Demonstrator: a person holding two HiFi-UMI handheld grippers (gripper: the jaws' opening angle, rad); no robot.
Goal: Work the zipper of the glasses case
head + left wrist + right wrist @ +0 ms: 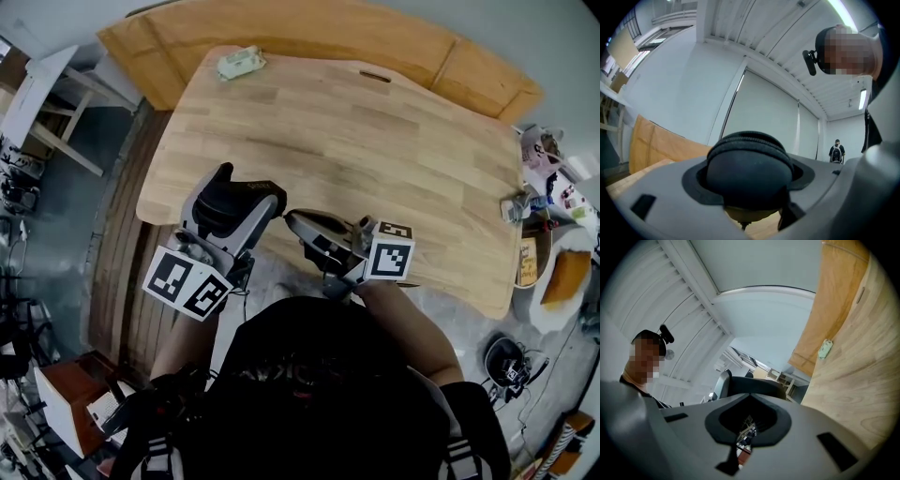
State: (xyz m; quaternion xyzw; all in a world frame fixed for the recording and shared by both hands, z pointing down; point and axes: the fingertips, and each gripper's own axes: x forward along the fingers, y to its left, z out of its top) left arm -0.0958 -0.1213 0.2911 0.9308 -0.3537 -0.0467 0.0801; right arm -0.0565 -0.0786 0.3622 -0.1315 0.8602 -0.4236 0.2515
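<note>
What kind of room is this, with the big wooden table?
Probably a workshop or a lab. There is a big wooden table, a strip light on a plain white ceiling, and gear with cables lying beside the table.

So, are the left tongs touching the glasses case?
Touching. The left gripper view shows the glasses case seated between the left tongs, both jaws pressed against it.
</note>
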